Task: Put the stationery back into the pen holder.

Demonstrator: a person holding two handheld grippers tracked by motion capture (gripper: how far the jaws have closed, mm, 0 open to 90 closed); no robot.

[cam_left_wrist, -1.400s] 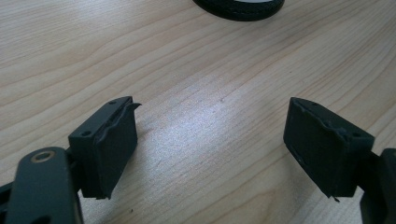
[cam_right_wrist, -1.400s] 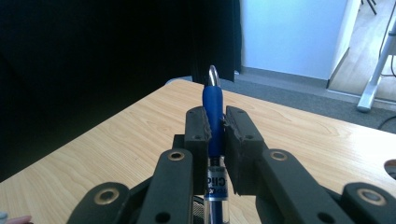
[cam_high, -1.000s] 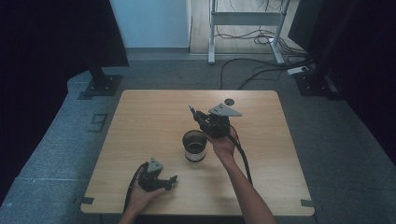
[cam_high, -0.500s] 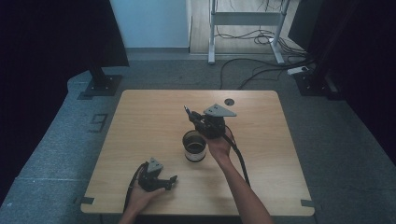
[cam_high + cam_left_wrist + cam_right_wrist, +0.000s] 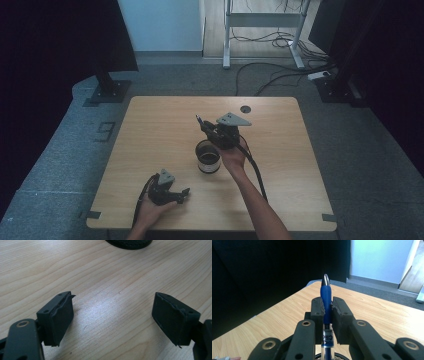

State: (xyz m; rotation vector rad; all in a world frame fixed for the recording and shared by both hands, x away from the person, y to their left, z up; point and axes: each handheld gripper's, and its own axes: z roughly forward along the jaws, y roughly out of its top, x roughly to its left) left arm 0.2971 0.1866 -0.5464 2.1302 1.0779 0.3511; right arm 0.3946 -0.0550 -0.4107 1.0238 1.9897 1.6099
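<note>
I see the wooden table, with a black mesh pen cup standing near its middle. My right gripper hangs above the cup's far rim, clamped on a blue pen whose barrel runs down into the cup. My left gripper rests on the near left part of the table, its jaws spread apart with nothing between them.

Wooden table on grey carpet (black curtains behind).
</note>
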